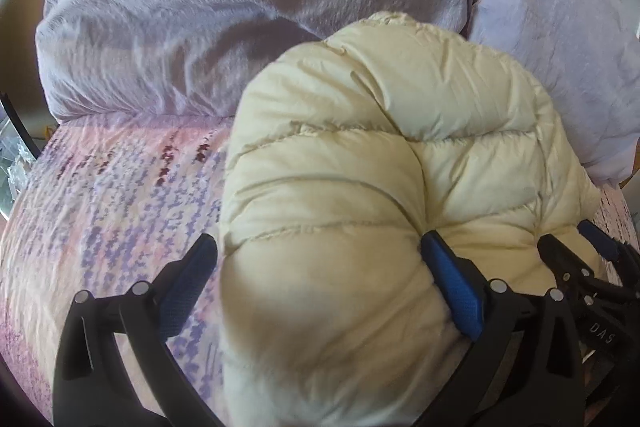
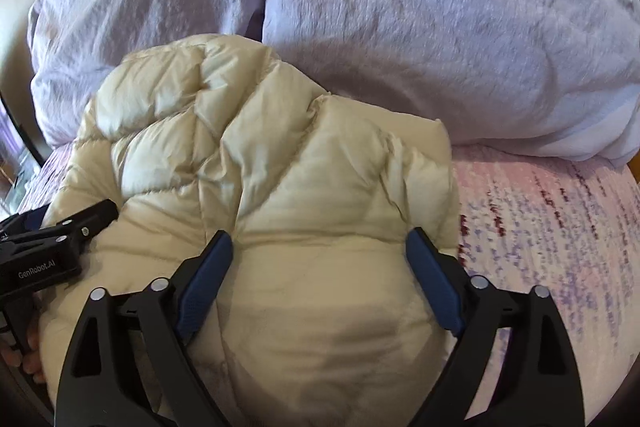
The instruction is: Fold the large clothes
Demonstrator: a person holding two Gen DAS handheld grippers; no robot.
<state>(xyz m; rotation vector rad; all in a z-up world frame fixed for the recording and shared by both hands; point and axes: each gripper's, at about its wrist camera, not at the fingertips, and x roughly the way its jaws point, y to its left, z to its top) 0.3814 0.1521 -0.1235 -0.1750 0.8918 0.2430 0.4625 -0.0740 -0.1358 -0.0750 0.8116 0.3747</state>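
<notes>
A cream puffer jacket (image 1: 360, 147) (image 2: 260, 147) lies bundled in a thick fold on the bed. My left gripper (image 1: 316, 239) stands wide open over its near left part. Its right pad dents the padding, and its left pad hangs over the sheet, clear of the jacket. My right gripper (image 2: 320, 235) is wide open astride the jacket's near right part, with padding bulging between its fingers. In the left wrist view the right gripper (image 1: 570, 235) shows at the right edge. The left gripper (image 2: 68, 215) shows at the left edge of the right wrist view.
The bed has a pink and purple patterned sheet (image 1: 100, 187) (image 2: 560, 227). A lavender duvet (image 1: 200, 7) (image 2: 140, 7) and a pillow (image 1: 540, 47) (image 2: 440, 27) are heaped behind the jacket, touching it. A person's fingers (image 2: 24, 359) hold the left gripper's handle.
</notes>
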